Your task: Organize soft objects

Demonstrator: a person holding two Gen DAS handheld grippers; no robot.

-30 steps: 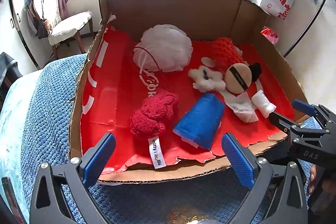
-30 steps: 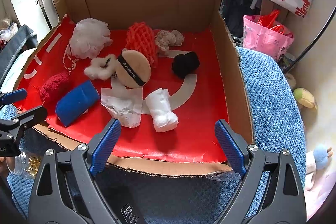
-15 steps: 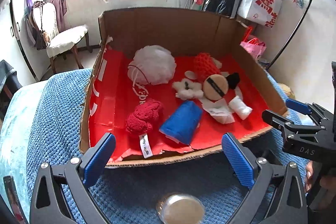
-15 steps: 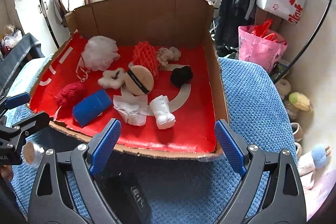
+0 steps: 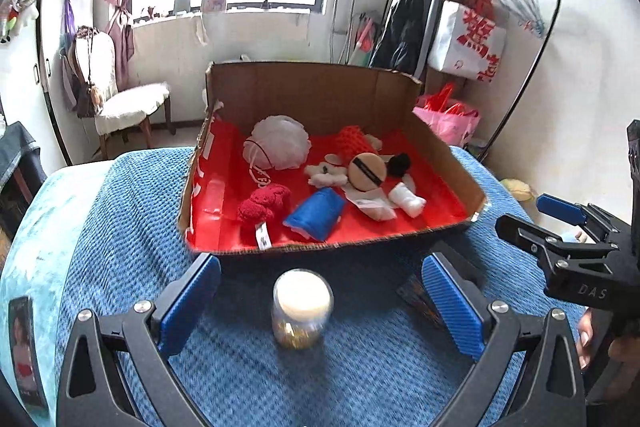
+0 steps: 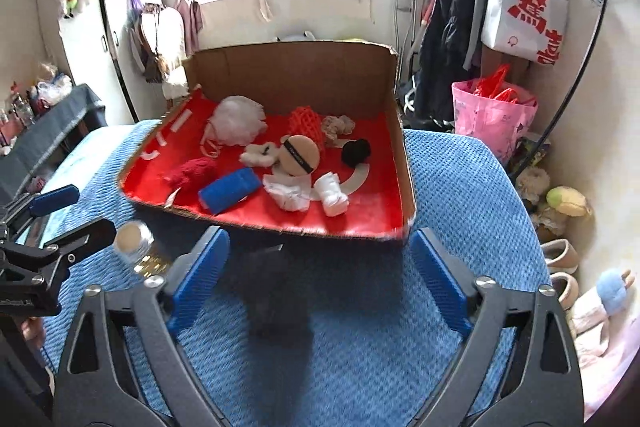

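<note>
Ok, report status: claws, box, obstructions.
Left claw open, empty. Right claw open, empty, jaws just widened. Soft items inside red-lined cardboard box. Small glass jar between left fingers, untouched.

Nine soft things in one cardboard box (image 6: 396, 155), and one jar outside it.

In the box lie one white mesh puff (image 6: 238, 121), one orange net sponge (image 6: 306, 123), one beige scrunchie (image 6: 338, 125), one black pom (image 6: 356, 151), one white fluffy scrunchie (image 6: 258, 155), one round tan powder puff (image 6: 300, 155), one red knitted piece (image 6: 192, 173), one blue roll (image 6: 230, 191) and one white roll (image 6: 334, 193). Just before the box's near wall stands one glass jar (image 5: 302, 309).
</note>
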